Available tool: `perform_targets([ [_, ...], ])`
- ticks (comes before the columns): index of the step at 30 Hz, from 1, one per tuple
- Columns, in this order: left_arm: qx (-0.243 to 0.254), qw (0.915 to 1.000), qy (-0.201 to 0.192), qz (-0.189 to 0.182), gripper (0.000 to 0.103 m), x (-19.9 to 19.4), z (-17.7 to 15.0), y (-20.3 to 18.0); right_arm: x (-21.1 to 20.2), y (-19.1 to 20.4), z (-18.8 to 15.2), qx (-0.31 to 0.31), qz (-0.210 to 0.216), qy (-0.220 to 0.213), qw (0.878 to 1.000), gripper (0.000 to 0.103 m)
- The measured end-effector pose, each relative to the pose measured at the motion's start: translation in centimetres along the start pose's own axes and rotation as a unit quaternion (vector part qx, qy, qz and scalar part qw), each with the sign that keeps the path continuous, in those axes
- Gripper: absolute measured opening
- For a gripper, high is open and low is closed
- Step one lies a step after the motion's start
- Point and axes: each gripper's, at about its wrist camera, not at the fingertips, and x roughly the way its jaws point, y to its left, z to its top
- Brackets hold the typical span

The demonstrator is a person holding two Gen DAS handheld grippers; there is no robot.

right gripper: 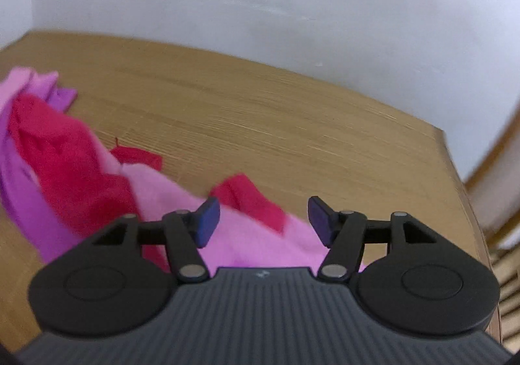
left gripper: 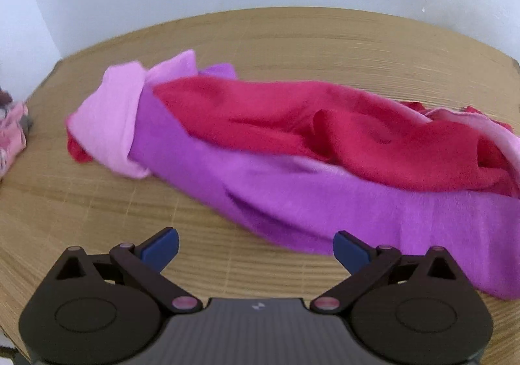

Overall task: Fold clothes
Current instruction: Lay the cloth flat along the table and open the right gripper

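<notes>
Crumpled garment [left gripper: 292, 150] in red, purple and pink lies on the wooden bench [left gripper: 81, 202], long axis running left–right; its right end is cut off and all edges are motion-blurred. Left claw [left gripper: 256, 246] spread wide, empty, just short of the purple fabric. Right claw [right gripper: 264, 222] — also wide, empty — hangs over the pink part.

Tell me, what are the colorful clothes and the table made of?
The clothes, in red, purple and pink, look like soft fleece: fuzzy, matte, with floppy folds, though blur leaves that unsure. The table looks like light wood or wood veneer, with fine straight grain lines and a dull finish.
</notes>
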Motion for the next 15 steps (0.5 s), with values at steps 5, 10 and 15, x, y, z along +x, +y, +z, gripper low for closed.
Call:
perform_targets([
  [5, 0.004, 1.0, 0.002, 0.006, 0.103, 0.5, 0.7, -1.5, 9.6, -3.2, 0.9, -0.041, 0.018, 0.098, 0.994, 0.062],
  [10, 0.004, 0.9998, 0.017, 0.011, 0.103, 1.3, 0.9, -2.2, 11.2, -4.4, -1.2, -0.05, 0.036, 0.142, 0.988, 0.006],
  [15, -0.01, 0.9995, 0.028, 0.01, 0.103, 1.6, 1.2, -2.2, 8.0, -10.7, -0.7, -0.016, -0.058, 0.077, 0.995, 0.005],
])
